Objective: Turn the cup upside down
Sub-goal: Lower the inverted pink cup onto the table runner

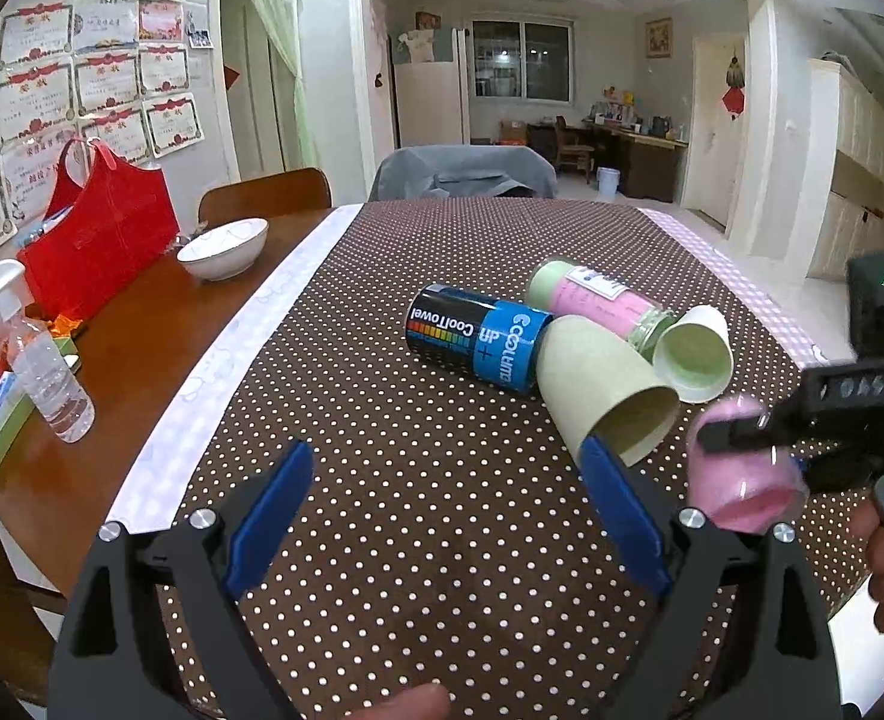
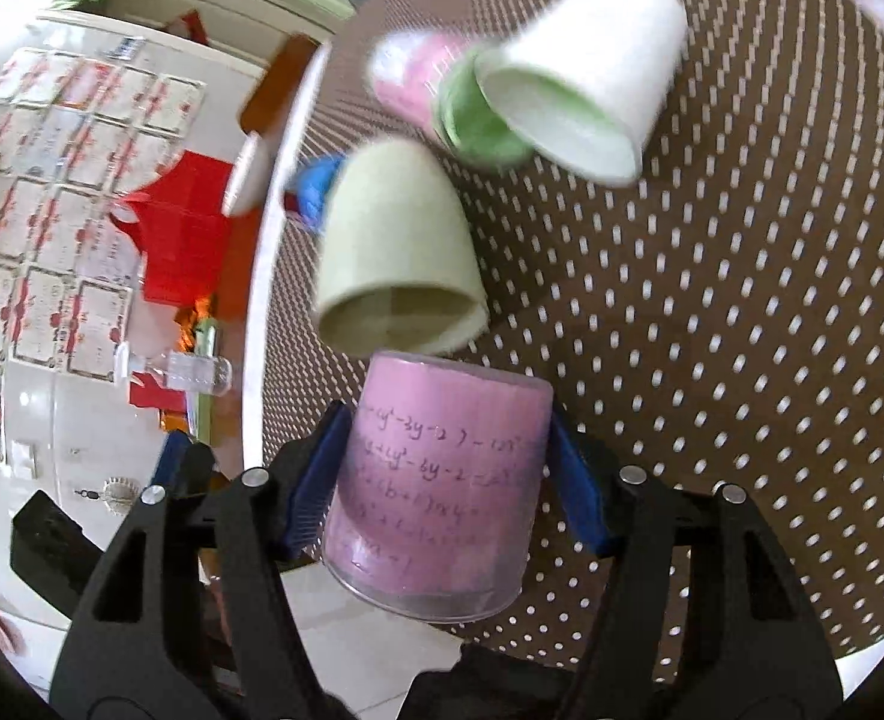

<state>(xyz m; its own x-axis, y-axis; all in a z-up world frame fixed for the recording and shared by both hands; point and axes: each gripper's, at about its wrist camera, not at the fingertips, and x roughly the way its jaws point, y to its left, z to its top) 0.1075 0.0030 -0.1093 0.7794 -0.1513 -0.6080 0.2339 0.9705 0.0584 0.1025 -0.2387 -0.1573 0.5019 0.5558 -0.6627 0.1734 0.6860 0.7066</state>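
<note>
My right gripper is shut on a clear cup with pink paper inside, held in the air over the dotted tablecloth and tilted; the view is rolled and blurred. The cup also shows in the left wrist view, clamped by the right gripper. My left gripper is open and empty, low over the cloth, its right finger just in front of a pale green paper cup lying on its side.
A black and blue can, a pink jar and a white cup lie on the cloth. A white bowl, red bag and spray bottle stand on the wooden table at left.
</note>
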